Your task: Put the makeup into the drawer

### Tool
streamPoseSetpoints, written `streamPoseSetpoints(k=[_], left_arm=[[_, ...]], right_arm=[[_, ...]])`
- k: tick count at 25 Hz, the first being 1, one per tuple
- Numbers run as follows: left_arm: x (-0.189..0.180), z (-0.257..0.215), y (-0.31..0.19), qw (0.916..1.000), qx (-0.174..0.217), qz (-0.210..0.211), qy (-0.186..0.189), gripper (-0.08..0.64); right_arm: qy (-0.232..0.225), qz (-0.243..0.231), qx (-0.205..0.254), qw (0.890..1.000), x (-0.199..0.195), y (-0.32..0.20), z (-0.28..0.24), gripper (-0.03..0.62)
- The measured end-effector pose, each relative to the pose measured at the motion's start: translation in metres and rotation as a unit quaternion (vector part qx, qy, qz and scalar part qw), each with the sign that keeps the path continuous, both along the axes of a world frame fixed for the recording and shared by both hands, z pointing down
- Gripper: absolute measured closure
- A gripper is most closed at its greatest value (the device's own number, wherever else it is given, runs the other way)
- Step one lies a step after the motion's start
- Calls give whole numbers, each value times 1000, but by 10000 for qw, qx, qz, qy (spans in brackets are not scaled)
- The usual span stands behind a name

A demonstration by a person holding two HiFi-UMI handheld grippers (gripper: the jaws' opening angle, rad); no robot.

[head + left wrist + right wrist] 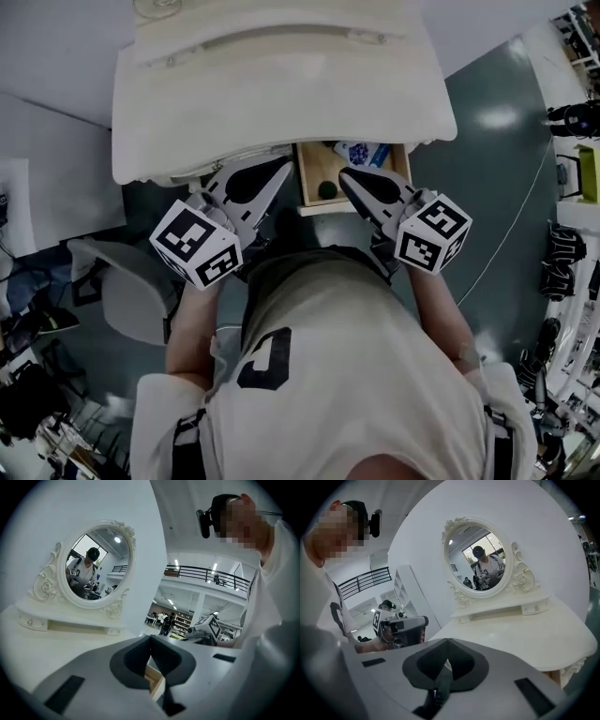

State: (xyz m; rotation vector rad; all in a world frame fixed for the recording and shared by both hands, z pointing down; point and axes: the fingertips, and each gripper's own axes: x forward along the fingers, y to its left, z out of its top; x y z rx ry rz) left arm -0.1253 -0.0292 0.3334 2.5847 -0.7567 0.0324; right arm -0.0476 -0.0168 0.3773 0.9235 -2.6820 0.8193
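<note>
White vanity table (281, 84), wooden drawer (307, 178) open beneath its top: makeup (361, 153) inside the drawer at the back; left gripper (284, 171) just left of the drawer, right gripper (344, 175) over the drawer's front, both jaws closed, empty.

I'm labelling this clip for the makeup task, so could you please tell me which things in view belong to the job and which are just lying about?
Part of the job: open wooden drawer; blue-and-white item and dark round item inside it; left gripper and right gripper, both shut and empty.
Just there: oval mirror; grey chair; dressing table top.
</note>
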Motion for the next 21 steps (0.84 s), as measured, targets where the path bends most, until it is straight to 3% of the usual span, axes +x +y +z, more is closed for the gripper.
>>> streamPoseSetpoints(k=[8,21], left_arm=[[32,2,34,9992,130,43,-362,529],[160,-18,86,9985,239,394,-283,529]], right_arm=[[-155,-90,138,9997,29,29,-4,565],[-541,556,445,9960,165,99,-24,565]])
